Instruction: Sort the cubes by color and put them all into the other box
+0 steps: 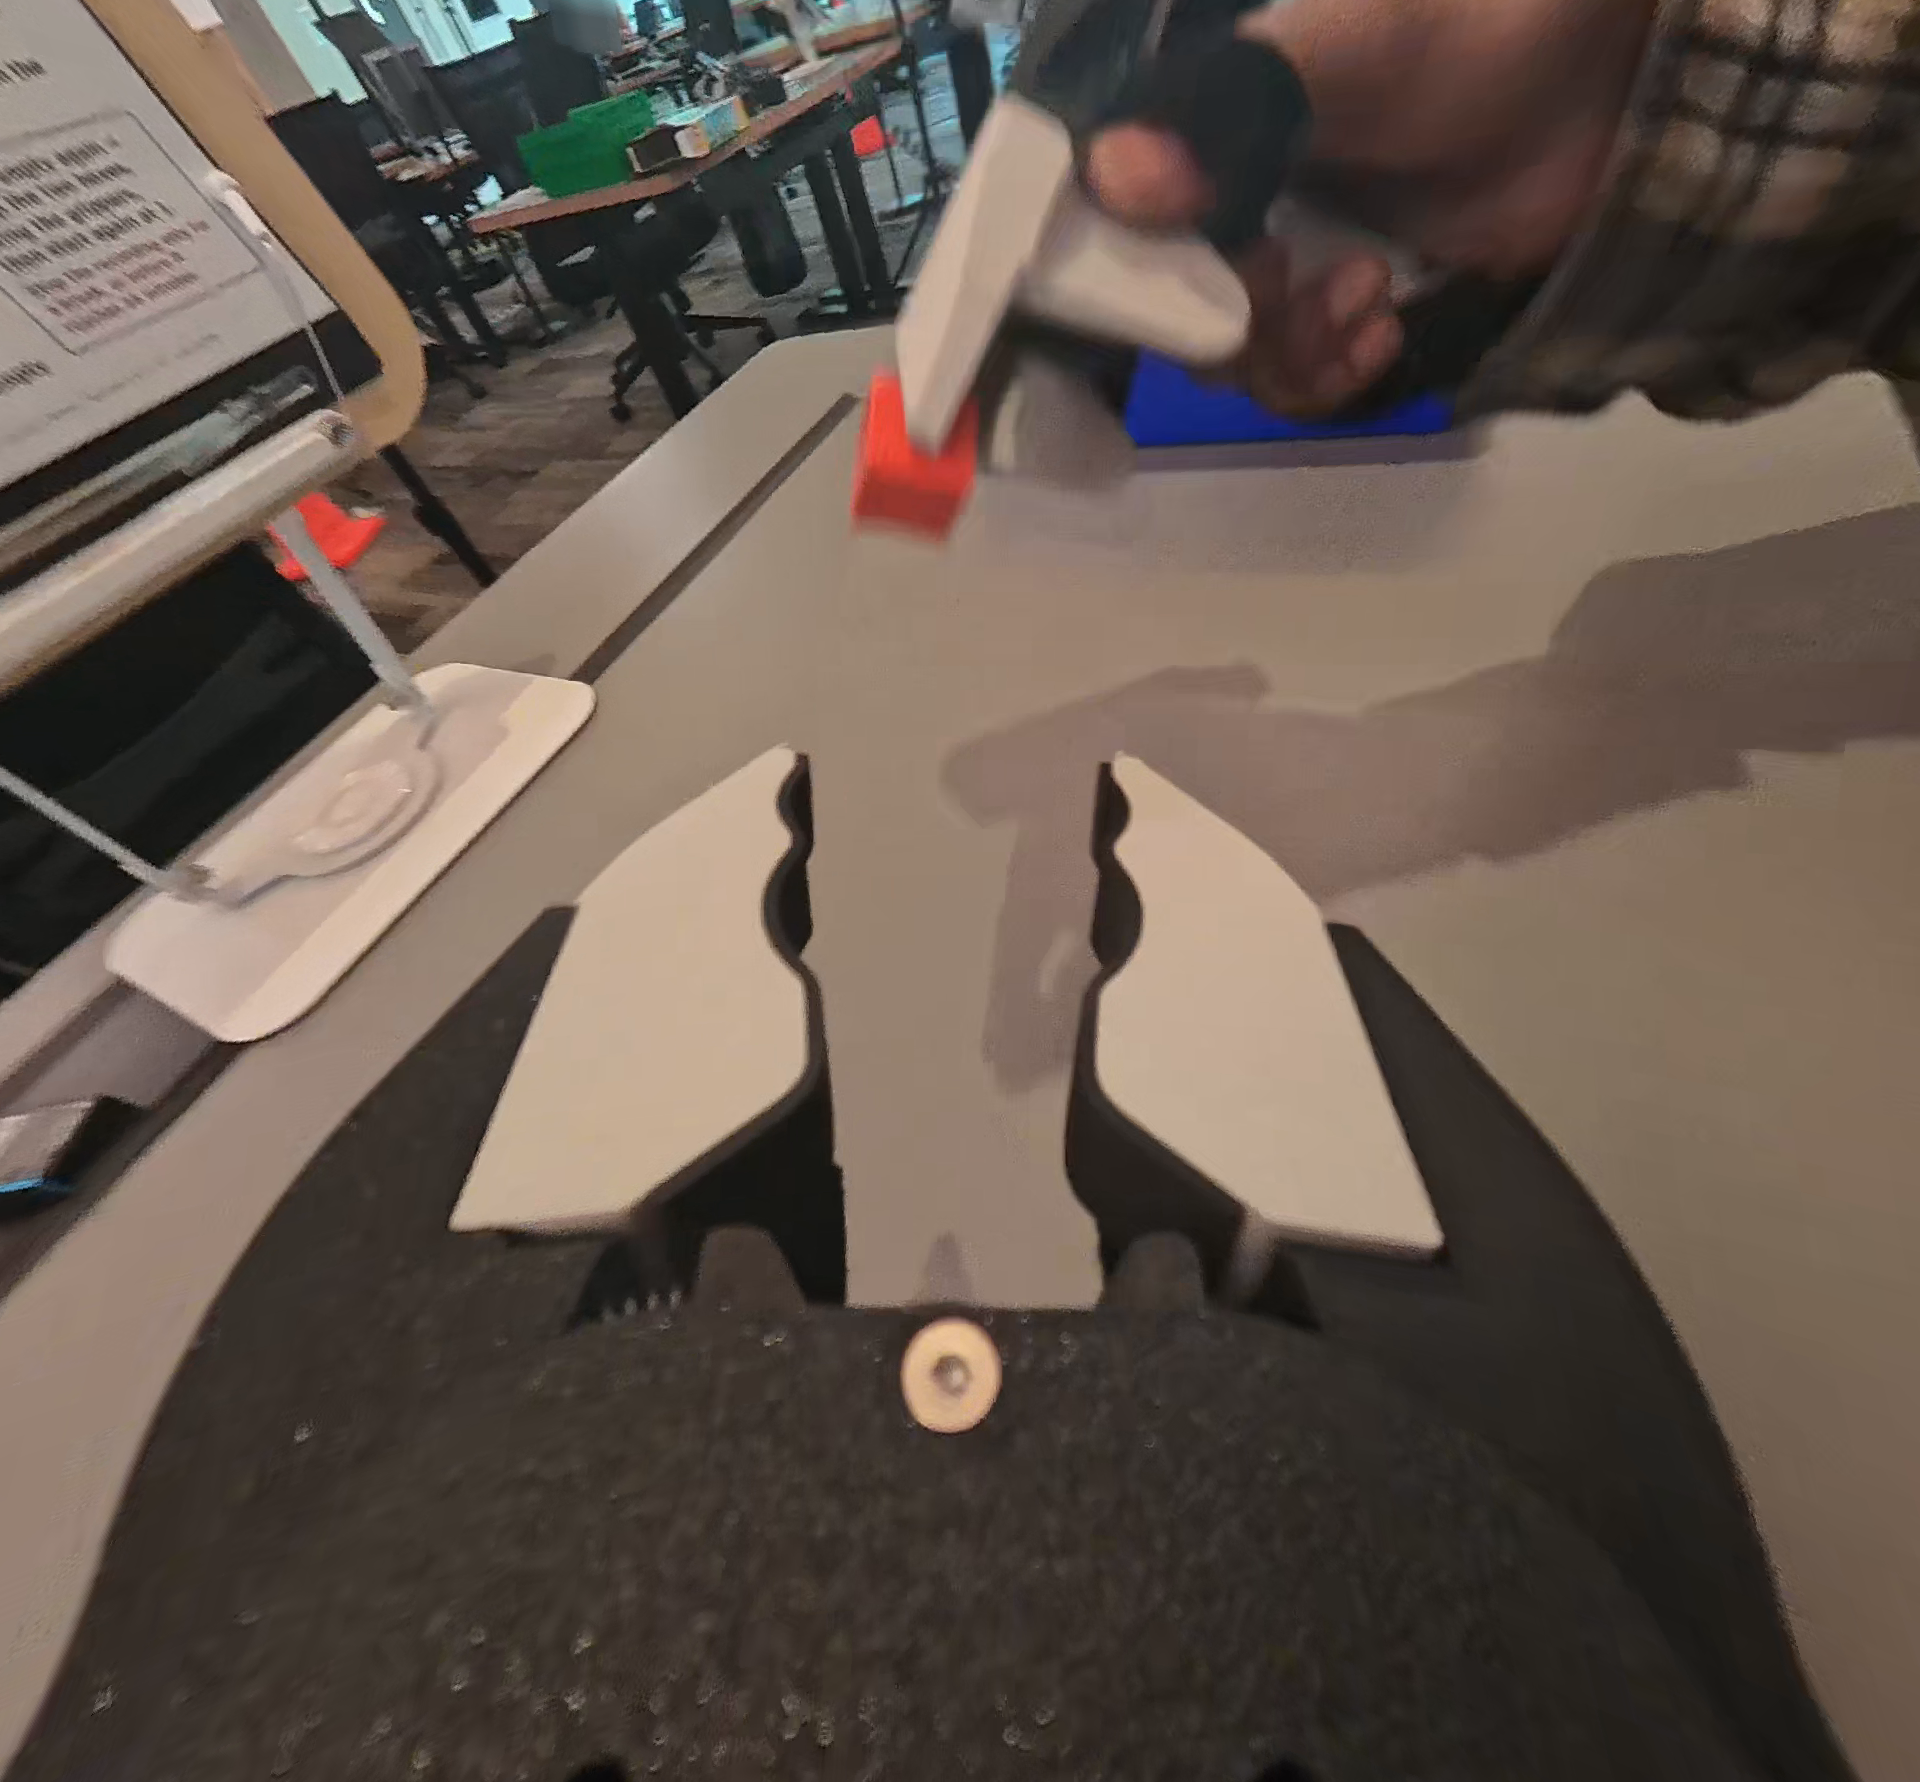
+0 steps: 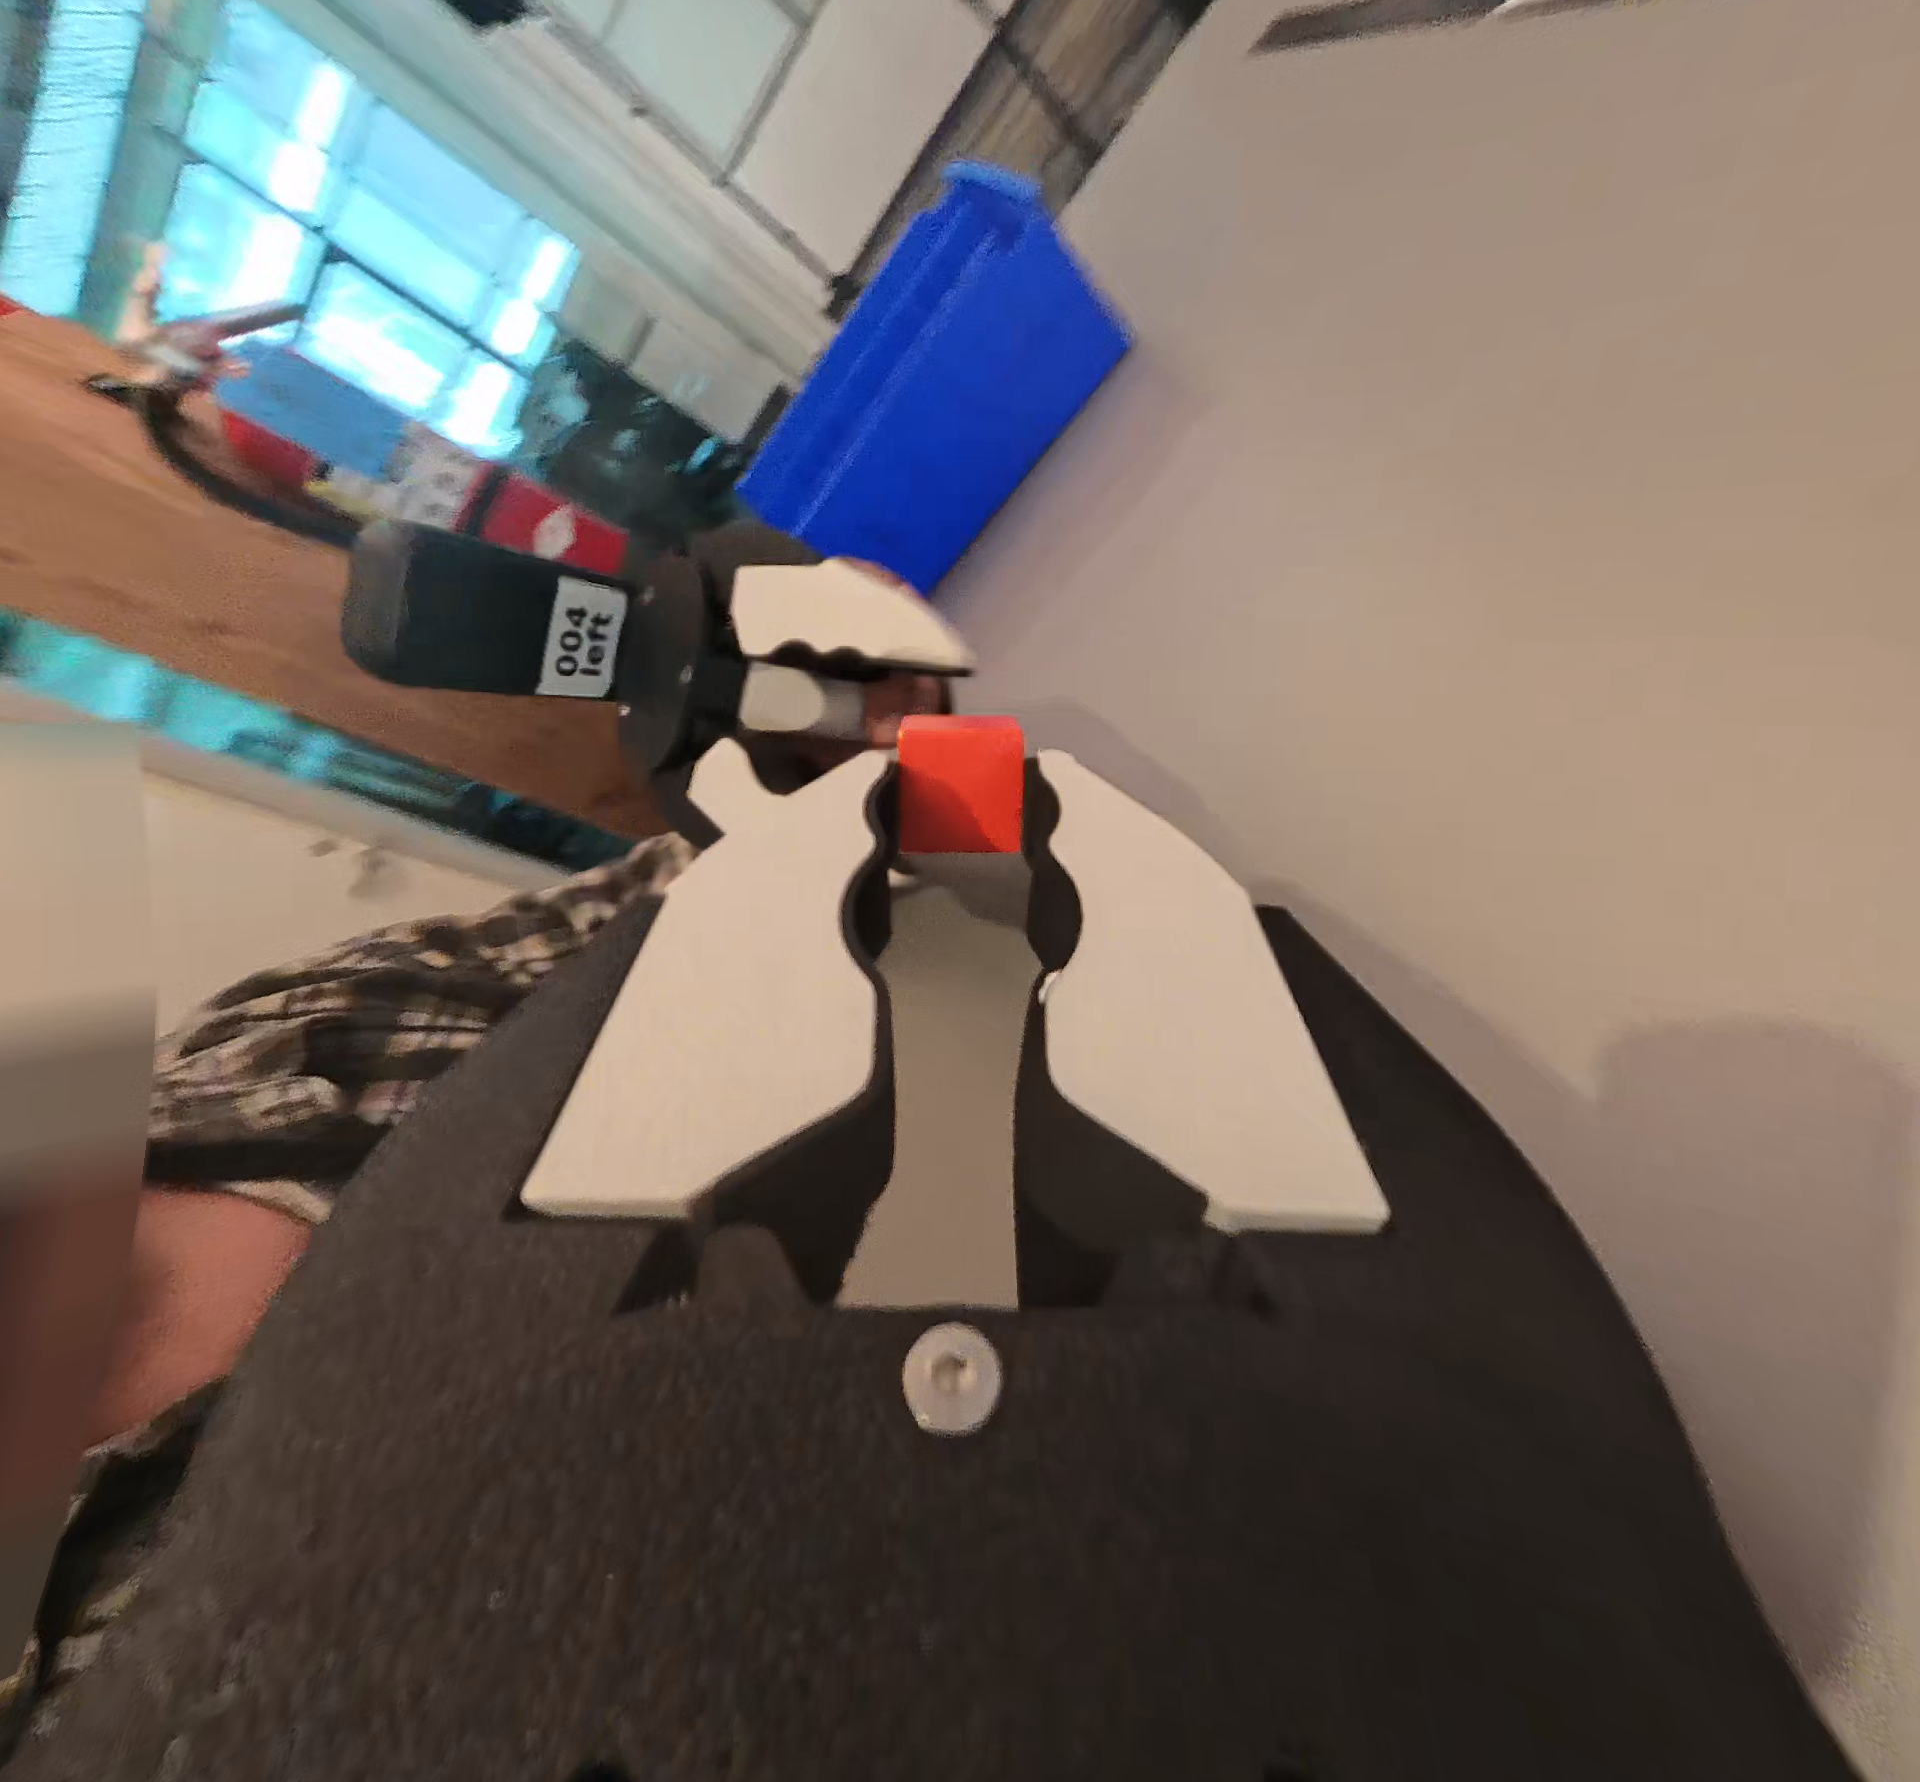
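The red cube sits pinched between the fingertips of the right tongs, one white finger against each of its side faces — in the left wrist view the same cube shows under the white fingers of the right tongs, close above or on the grey tabletop; whether it touches the surface cannot be told through the blur. Just beyond the cube stands the blue box, resting on the tabletop; in the left wrist view only a strip of this blue box shows behind the hand that grips the right tongs, a plaid sleeve covering the arm. The left tongs are spread with nothing between their fingers, bare tabletop showing through the gap, and they lie well short of the cube; seen from the right wrist view, the left tongs hang just beside the cube. At the left edge of the tabletop stands a tablet on a white stand, and beyond lie office desks and chairs.
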Demonstrator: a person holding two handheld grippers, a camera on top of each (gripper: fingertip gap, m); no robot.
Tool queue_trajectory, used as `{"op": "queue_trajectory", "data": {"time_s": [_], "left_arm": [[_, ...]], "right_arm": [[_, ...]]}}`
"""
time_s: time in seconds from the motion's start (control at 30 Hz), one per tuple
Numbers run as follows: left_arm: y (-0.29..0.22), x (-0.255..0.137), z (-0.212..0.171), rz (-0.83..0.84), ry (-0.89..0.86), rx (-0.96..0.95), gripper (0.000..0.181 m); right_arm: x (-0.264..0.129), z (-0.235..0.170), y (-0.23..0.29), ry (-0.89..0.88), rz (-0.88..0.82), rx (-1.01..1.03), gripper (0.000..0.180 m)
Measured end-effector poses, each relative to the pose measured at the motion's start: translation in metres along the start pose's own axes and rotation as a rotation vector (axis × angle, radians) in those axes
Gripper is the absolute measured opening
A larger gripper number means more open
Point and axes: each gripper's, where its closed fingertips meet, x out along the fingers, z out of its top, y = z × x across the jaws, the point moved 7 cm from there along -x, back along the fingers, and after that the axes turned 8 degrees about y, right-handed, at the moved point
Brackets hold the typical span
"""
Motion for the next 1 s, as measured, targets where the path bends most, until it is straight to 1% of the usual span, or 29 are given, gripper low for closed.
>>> {"op": "queue_trajectory", "data": {"time_s": [0.07, 0.1, 0.17, 0.23, 0.27, 0.3, 0.33, 0.4, 0.5, 0.63, 0.73, 0.87, 0.93, 1.0], "left_arm": [[-0.004, 0.004, -0.007, -0.038, -0.014, -0.032, 0.059], [-0.006, 0.006, -0.011, -0.047, -0.007, -0.034, 0.059], [-0.009, 0.013, -0.016, -0.057, 0.025, -0.022, 0.060], [-0.014, 0.018, -0.016, -0.062, 0.037, 0.003, 0.059], [-0.016, 0.020, -0.015, -0.066, 0.041, 0.015, 0.058], [-0.019, 0.022, -0.015, -0.068, 0.045, 0.027, 0.057], [-0.020, 0.024, -0.015, -0.067, 0.052, 0.039, 0.056], [-0.023, 0.028, -0.017, -0.068, 0.070, 0.064, 0.052], [-0.025, 0.033, -0.021, -0.068, 0.093, 0.088, 0.050], [-0.027, 0.038, -0.025, -0.094, 0.110, 0.088, 0.046], [-0.028, 0.039, -0.027, -0.101, 0.122, 0.098, 0.045], [-0.027, 0.038, -0.027, -0.100, 0.118, 0.099, 0.044], [-0.027, 0.037, -0.027, -0.098, 0.113, 0.095, 0.044], [-0.027, 0.036, -0.027, -0.098, 0.109, 0.089, 0.044]], "right_arm": [[-0.062, 0.006, -0.013, -0.051, -0.184, -0.008, 0.022], [-0.099, 0.009, -0.023, -0.071, -0.312, -0.009, 0.022], [-0.178, 0.011, -0.050, -0.079, -0.634, 0.011, 0.022], [-0.251, 0.003, -0.084, -0.022, -0.971, 0.066, 0.022], [-0.278, -0.005, -0.101, 0.027, -1.082, 0.112, 0.022], [-0.298, -0.014, -0.119, 0.076, -1.138, 0.178, 0.022], [-0.310, -0.025, -0.136, 0.111, -1.154, 0.248, 0.022], [-0.319, -0.041, -0.165, 0.154, -1.146, 0.340, 0.022], [-0.322, -0.055, -0.198, 0.215, -1.196, 0.382, 0.022], [-0.325, -0.068, -0.227, 0.300, -1.296, 0.446, 0.022], [-0.327, -0.074, -0.240, 0.305, -1.314, 0.484, 0.022], [-0.332, -0.068, -0.232, 0.269, -1.324, 0.501, 0.043], [-0.340, -0.054, -0.210, 0.240, -1.329, 0.474, 0.047], [-0.348, -0.031, -0.173, 0.161, -1.298, 0.421, 0.047]]}}
